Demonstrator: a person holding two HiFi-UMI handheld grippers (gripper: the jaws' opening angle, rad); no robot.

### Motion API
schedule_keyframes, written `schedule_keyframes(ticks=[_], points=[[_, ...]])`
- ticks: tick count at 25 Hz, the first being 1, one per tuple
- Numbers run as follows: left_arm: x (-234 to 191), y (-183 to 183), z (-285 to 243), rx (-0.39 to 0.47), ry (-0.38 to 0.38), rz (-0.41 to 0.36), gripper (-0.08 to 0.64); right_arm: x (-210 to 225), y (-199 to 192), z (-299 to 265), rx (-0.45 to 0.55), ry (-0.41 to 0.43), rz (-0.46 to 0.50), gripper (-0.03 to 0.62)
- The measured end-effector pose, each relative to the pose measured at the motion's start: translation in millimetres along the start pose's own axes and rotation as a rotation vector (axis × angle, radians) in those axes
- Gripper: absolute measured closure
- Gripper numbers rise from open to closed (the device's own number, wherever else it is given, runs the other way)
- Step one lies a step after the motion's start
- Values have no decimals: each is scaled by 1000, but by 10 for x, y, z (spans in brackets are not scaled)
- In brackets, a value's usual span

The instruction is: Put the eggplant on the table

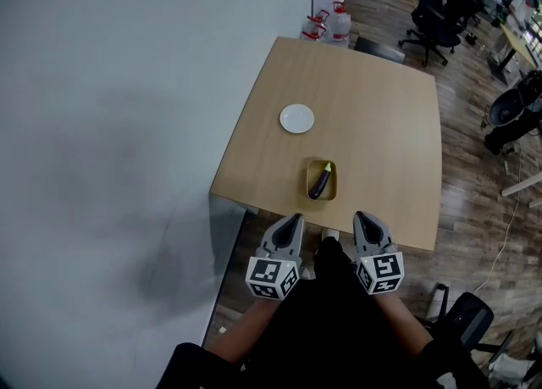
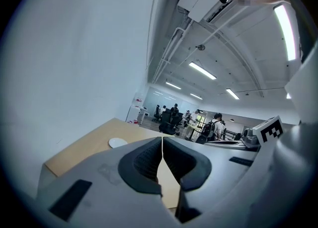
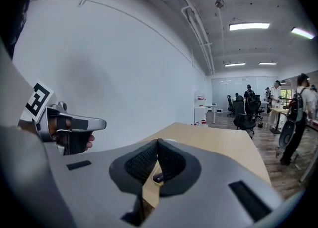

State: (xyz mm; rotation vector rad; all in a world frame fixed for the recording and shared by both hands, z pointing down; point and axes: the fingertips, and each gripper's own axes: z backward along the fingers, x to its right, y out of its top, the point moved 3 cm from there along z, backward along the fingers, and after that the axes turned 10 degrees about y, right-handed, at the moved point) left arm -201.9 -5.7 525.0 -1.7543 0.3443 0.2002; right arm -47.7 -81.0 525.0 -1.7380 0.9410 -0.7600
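Observation:
A dark purple eggplant (image 1: 320, 182) lies in a small yellow tray (image 1: 310, 177) near the front edge of the wooden table (image 1: 373, 116). Both grippers hover side by side in front of that edge, short of the tray and apart from it. My left gripper (image 1: 290, 219) has its jaws pressed together with nothing between them, as its own view shows (image 2: 162, 138). My right gripper (image 1: 364, 218) also has its jaws meeting at the tips (image 3: 158, 140) and is empty. Through the gap below those tips a bit of the eggplant (image 3: 158, 178) shows.
A white plate (image 1: 296, 118) sits mid-table beyond the tray and also appears as a white plate (image 2: 118, 142) in the left gripper view. A white wall runs along the table's left. Office chairs (image 1: 432, 14) and water bottles (image 1: 337, 23) stand past the far edge.

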Motion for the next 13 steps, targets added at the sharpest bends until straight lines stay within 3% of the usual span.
schedule_keyframes(ticks=[13], points=[[-164,-4,-431,-40,59,44,540,249,60,-278,-6,39,-9,532]])
